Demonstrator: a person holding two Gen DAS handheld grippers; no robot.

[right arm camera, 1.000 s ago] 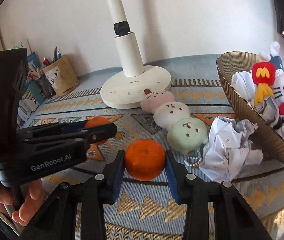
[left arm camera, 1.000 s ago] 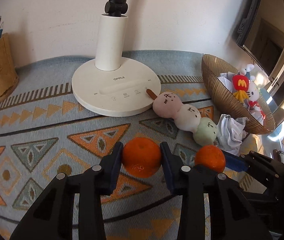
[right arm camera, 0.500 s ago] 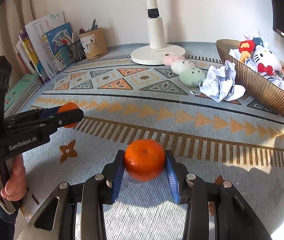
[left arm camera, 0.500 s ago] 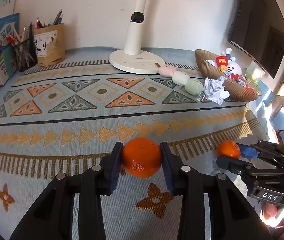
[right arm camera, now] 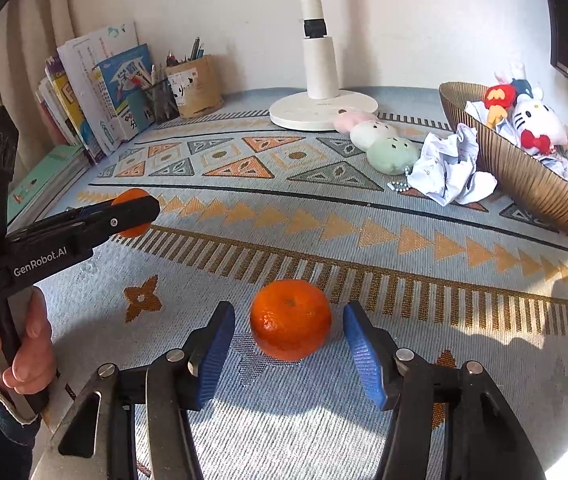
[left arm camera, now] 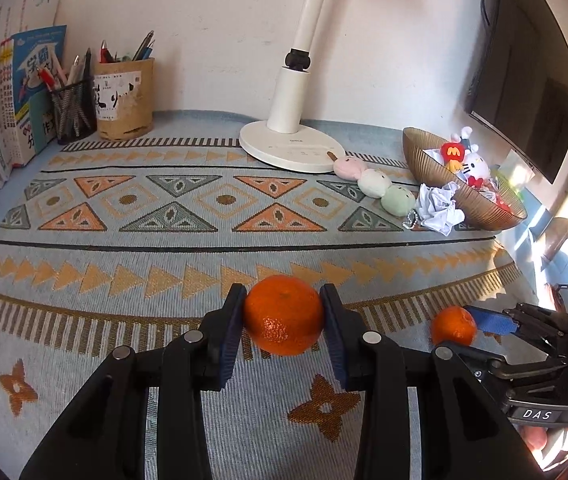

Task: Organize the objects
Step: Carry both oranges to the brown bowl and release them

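Note:
My left gripper (left arm camera: 283, 320) is shut on an orange mandarin (left arm camera: 283, 314), holding it just over the patterned cloth near the front edge. A second mandarin (right arm camera: 291, 319) rests on the cloth between the blue pads of my right gripper (right arm camera: 290, 356), whose jaws are opening; neither pad touches the fruit. The left wrist view shows that second mandarin (left arm camera: 452, 325) at the right, beside the right gripper's (left arm camera: 480, 334) blue pad. Seen from the right wrist, the left gripper (right arm camera: 133, 216) stands at the left with a hand (right arm camera: 23, 348) around its handle.
A ribbed brown bowl (right arm camera: 524, 176) with plush toys stands at the back right, crumpled paper (right arm camera: 448, 168) in front of it. A three-ball plush skewer (left arm camera: 372, 188) lies beside the white lamp base (left arm camera: 292, 148). Pen holders (left arm camera: 123, 100) and books (right arm camera: 95, 92) line the back left.
Both grippers pulled back from the lamp to the front of the cloth, each with a mandarin. The right gripper's jaws have since parted, leaving its mandarin on the cloth.

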